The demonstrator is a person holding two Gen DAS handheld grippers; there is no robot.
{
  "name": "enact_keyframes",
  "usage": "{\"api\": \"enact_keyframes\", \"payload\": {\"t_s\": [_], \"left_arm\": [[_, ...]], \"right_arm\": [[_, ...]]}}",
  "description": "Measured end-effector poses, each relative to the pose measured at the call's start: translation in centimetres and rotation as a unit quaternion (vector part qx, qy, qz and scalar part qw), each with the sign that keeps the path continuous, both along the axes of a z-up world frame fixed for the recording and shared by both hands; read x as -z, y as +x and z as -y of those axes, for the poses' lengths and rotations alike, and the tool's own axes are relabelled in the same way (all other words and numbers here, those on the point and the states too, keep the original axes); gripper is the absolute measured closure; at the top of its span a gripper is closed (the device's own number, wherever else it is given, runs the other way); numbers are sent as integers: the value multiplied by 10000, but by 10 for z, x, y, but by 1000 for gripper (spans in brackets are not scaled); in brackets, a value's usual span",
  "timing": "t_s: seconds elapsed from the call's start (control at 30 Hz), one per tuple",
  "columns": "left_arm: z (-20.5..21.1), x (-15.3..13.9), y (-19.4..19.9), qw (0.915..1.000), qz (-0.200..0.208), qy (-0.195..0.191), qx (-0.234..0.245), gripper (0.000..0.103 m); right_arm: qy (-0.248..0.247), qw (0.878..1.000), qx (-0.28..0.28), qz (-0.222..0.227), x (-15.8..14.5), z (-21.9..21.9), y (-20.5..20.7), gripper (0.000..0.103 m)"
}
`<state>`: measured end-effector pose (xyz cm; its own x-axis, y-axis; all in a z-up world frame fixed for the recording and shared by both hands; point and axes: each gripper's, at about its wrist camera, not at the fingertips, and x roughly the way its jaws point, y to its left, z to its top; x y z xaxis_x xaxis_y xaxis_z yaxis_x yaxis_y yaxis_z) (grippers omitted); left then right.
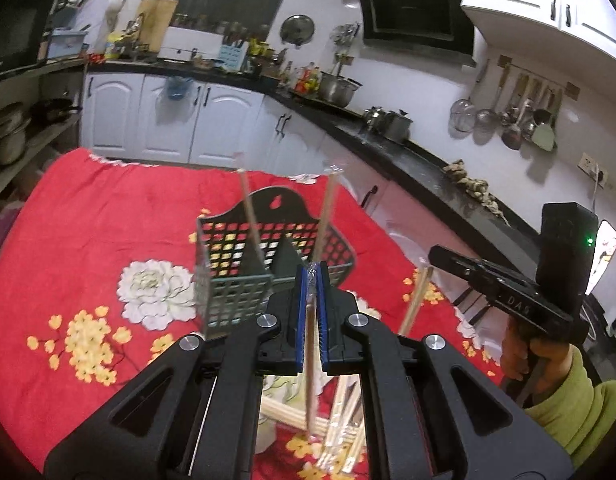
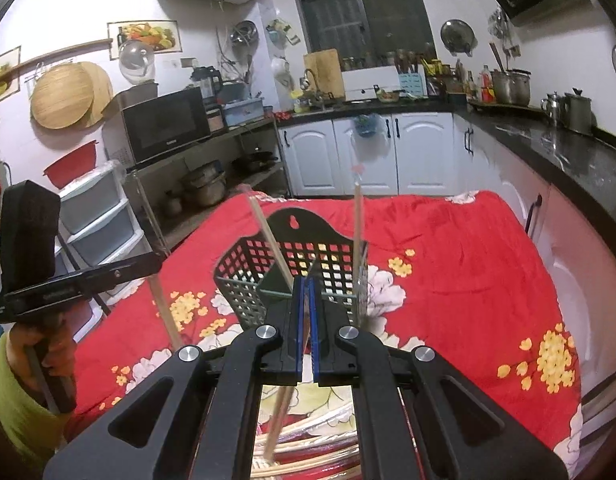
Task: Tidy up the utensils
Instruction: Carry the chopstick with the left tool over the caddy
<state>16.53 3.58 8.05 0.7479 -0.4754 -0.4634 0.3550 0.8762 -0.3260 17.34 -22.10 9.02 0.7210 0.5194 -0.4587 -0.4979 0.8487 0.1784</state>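
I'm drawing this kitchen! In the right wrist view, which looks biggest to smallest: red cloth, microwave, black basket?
1. Red cloth
2. Black basket
3. Microwave
Basket and microwave look close in size, and the basket sits nearer the camera, so that order is unsure.

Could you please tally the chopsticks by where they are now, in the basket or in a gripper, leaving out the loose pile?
Standing in the basket: 2 chopsticks
Clamped in the left gripper: 1 chopstick
Clamped in the right gripper: 1 chopstick
Total: 4
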Motion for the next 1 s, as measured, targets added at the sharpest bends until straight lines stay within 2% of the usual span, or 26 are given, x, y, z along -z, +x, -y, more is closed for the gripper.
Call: {"api": "enact_keyframes", "payload": {"t_s": [0.57,1.0], "left_arm": [[24,-49,0,9981,573,-38,242,101],[28,-90,15,9945,1043,8,97,101]], "right_arm": [[34,9989,-53,464,-37,0,-12,100],[187,9964,-114,813,-71,-3,-12,100]]}}
